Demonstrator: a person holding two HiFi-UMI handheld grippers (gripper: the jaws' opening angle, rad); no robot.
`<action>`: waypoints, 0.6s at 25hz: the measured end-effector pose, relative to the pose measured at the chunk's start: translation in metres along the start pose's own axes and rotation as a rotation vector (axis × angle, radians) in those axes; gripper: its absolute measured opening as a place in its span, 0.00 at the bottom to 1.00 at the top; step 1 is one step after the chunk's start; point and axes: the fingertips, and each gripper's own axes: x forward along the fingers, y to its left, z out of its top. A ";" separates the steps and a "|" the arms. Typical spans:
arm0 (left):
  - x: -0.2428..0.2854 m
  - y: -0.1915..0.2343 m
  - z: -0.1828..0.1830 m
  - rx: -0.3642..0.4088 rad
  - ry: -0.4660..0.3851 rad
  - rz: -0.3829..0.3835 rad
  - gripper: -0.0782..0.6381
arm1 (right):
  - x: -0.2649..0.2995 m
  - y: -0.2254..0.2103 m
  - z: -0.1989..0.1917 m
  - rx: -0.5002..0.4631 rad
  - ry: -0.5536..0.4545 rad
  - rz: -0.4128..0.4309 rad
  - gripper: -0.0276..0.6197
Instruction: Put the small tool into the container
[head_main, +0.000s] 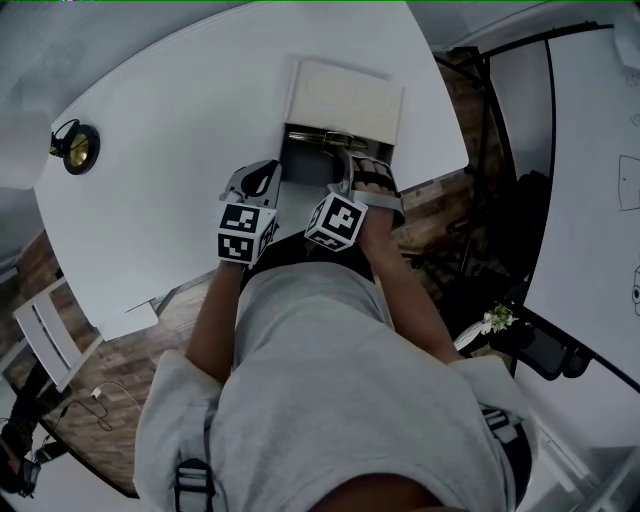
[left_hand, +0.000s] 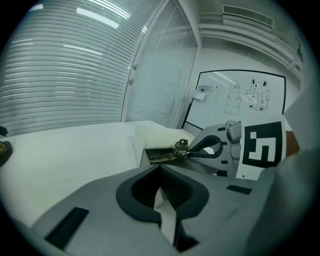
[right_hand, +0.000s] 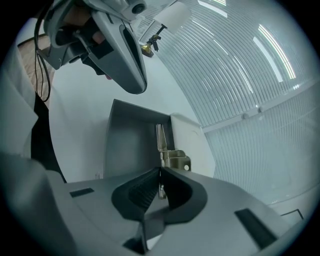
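Right gripper (right_hand: 160, 173) pinches a slim pale-gold metal tool (right_hand: 168, 150), square-headed, inside the open grey box (right_hand: 125, 145). Left gripper (left_hand: 161, 172) sits beside the box, jaws pressed together.

The small metal tool (right_hand: 170, 157), a slim blade on a blocky head, is pinched in the right hand-held gripper (right_hand: 160, 172) inside the open grey container (right_hand: 127, 145), pale lid (head_main: 345, 100) flipped back.

The white table (head_main: 180, 130) is carrying an open grey container (head_main: 302, 157) near its front edge, and a round black-and-brass object (head_main: 76, 148) is sitting well off left.
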 end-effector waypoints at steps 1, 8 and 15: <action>0.000 -0.001 0.000 0.001 0.002 0.000 0.14 | 0.001 0.000 0.000 -0.002 0.000 -0.001 0.10; -0.003 0.000 -0.002 -0.017 0.010 0.008 0.14 | 0.004 0.002 0.002 -0.006 0.003 0.000 0.10; -0.009 0.005 -0.009 -0.032 0.021 0.012 0.14 | 0.008 0.004 0.009 -0.010 0.000 0.014 0.10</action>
